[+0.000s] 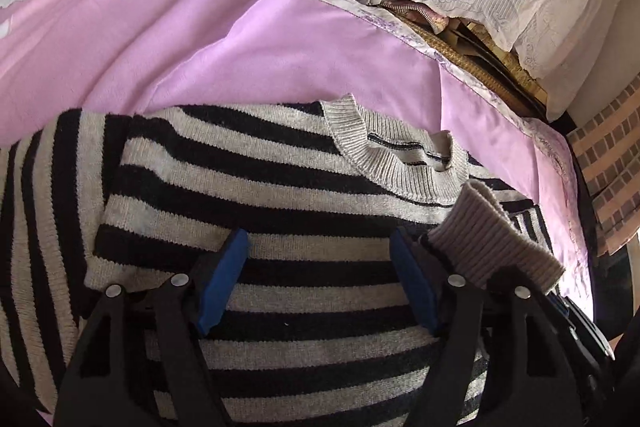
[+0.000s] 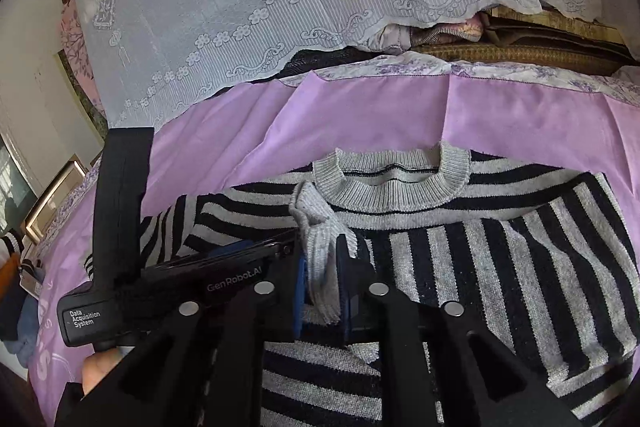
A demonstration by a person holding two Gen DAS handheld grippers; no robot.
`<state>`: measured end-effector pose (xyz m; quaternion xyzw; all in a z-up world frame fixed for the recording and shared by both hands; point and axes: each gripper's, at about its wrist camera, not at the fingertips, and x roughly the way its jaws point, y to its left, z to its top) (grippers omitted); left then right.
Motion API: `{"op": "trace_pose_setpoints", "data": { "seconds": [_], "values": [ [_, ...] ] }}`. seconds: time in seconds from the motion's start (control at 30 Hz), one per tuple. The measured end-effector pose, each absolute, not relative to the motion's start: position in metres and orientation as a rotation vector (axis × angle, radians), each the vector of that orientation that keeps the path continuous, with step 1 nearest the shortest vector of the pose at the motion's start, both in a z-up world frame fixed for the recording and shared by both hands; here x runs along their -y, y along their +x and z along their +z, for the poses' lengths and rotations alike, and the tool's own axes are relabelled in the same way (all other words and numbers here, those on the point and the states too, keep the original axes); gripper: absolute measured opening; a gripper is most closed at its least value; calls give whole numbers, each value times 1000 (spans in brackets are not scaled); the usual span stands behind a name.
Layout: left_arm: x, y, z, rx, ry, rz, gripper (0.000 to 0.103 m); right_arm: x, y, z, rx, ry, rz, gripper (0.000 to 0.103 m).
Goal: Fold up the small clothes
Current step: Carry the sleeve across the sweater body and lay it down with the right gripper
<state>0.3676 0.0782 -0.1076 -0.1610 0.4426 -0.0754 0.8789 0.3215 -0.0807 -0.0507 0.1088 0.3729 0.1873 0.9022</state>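
The right wrist view shows the right gripper [image 2: 322, 283] with a grey ribbed cuff [image 2: 320, 259] hanging between its jaws. The blue pads sit close on both sides of the cuff, but I cannot tell if they pinch it or have let go. The striped sweater [image 2: 500, 259] lies flat just past the jaws, on the purple sheet [image 2: 360, 115] of a bed. The sleeve that ends in this cuff is being laid across the sweater's chest.

In the left wrist view, the left gripper [image 1: 320, 283] has its jaws wide apart with nothing in them. They hang just over the sweater's chest. The cuff sits off to the right of those jaws.

To do this step well, I think the sleeve should lie straight and flat across the chest. The cuff should not bunch up. The free jaws could press the cloth smooth.

Count them: one sweater, one grey collar [image 2: 390, 183], one cuff in view, two grippers. One white lace cloth [image 2: 280, 7] hangs behind the bed.
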Motion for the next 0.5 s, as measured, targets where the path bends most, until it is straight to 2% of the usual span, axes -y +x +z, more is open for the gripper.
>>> {"op": "trace_pose_setpoints", "data": {
  "seconds": [0.1,0.37,0.5],
  "values": [
    [-84,363,-102,-907,-355,-154,82,93,320,-48,-781,290,433,32],
    [-110,336,-63,-797,-450,-154,83,128,306,-23,-722,335,479,33],
    [-77,323,-43,-774,-405,-333,92,156,312,-23,-735,326,391,32]
  ]
}}
